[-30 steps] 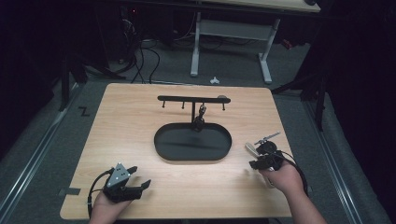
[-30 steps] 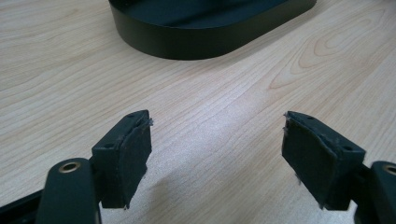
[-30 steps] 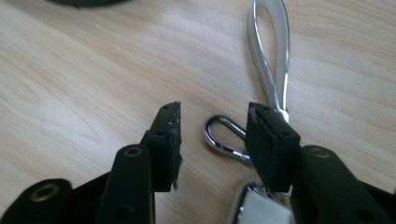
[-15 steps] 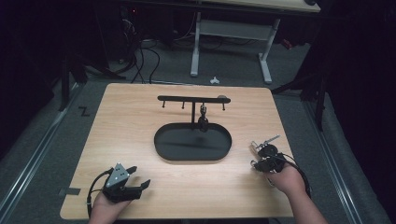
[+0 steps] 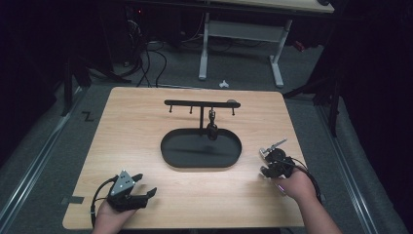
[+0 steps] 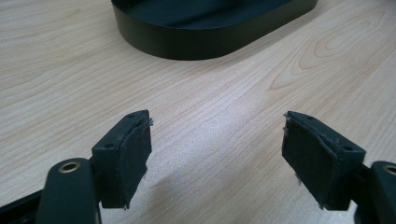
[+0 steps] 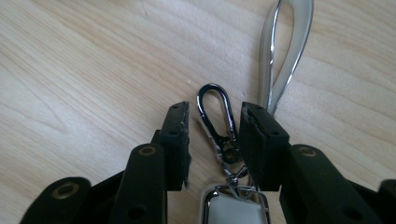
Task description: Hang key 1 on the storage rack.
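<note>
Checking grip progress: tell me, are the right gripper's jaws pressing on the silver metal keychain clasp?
No: the silver metal keychain clasp lies between the right gripper jaws, gaps showing.

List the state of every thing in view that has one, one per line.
left gripper: open, fingers bracketing bare table.
right gripper: jaws just reopened; clasp between fingers, unpressed.
keychain clasp: flat on table.
key stand: upright; one dark item hanging.
black tray: empty.
</note>
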`<state>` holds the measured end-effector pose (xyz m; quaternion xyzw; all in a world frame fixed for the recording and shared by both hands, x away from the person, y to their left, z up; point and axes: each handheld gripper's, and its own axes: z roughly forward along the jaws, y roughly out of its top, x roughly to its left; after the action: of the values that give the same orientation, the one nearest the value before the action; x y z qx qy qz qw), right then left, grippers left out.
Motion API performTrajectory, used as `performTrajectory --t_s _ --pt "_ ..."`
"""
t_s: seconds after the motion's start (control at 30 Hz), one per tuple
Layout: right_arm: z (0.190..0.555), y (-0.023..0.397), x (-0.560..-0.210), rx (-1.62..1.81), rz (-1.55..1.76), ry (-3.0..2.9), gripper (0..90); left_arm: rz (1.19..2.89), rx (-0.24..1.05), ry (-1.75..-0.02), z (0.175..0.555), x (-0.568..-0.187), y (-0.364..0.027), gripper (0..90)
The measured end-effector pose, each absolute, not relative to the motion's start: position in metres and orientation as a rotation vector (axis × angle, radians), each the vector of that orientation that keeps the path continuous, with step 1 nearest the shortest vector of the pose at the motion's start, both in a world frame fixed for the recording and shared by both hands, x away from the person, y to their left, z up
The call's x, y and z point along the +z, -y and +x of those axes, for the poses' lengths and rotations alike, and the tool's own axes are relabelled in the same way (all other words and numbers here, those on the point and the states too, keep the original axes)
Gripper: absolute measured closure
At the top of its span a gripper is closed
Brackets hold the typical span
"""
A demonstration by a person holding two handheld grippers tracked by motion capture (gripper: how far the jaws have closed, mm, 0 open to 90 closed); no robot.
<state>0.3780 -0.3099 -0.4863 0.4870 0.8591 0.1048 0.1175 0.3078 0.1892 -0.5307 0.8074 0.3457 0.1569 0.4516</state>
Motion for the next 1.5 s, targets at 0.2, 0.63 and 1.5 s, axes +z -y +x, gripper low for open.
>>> performTrajectory --t_s 0.2,0.63,1.5 --pt "0.38 0.314 -0.489 0.292 1.443 -2.497 69.2 1.987 0.389 -0.858 0.308 -0.531 -0.19 24.6" --pt "0.381 0.324 -0.49 0.302 1.504 -2.457 86.2 1.994 0.388 -0.852 0.308 -0.531 -0.189 24.6" --pt "0.384 0.326 -0.49 0.285 1.539 -2.485 85.9 1.984 0.4 -0.847 0.306 -0.529 -0.189 24.6"
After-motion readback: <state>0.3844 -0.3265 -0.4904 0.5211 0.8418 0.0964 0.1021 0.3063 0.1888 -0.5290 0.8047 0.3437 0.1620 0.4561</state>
